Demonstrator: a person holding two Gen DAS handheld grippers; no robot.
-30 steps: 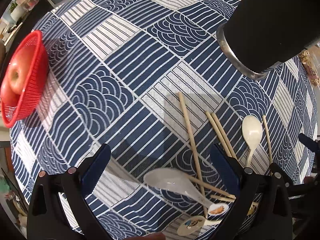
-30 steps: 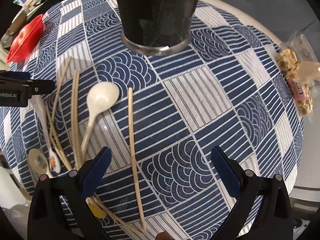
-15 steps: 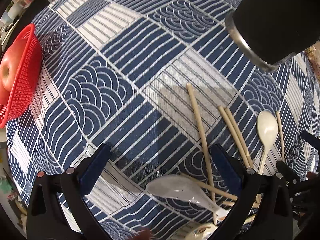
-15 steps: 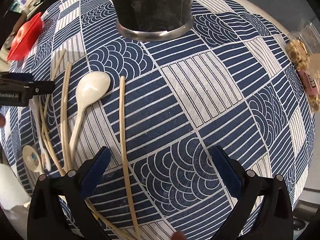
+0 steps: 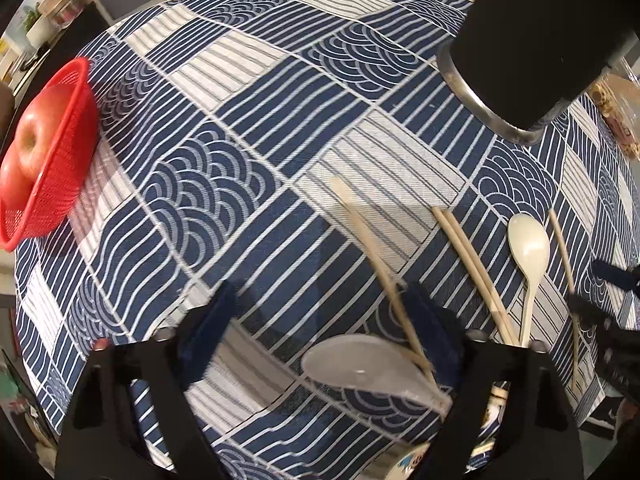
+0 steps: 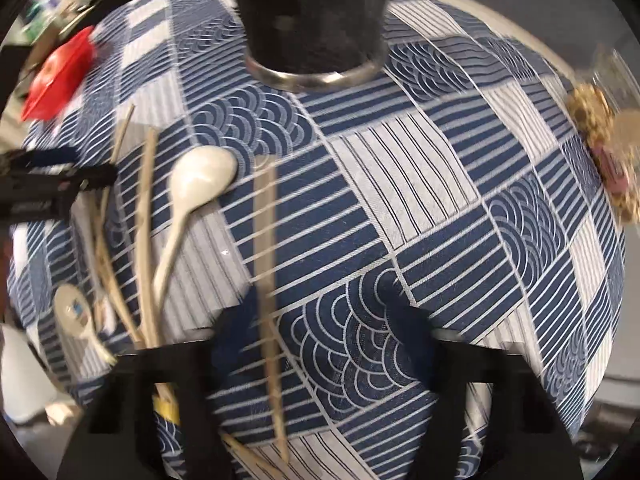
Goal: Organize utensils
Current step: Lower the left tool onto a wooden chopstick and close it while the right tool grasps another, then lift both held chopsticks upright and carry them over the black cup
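Chopsticks (image 5: 472, 264) and spoons lie scattered at five o'clock on the patterned cloth (image 5: 256, 128); left gripper (image 5: 320, 340) closing around the translucent spoon (image 5: 360, 364); right gripper (image 6: 320, 344) narrowing on one chopstick (image 6: 266, 264), pads apart.

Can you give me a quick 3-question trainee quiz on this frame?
1. True or false: the cream spoon lies inside the black holder.
2. Which item lies between the closing jaws of the right hand-held gripper? A) a chopstick B) the translucent spoon C) the apple
3. Fill in: the apple sits in the red ____.

Key: 1 false; 2 A; 3 basket.
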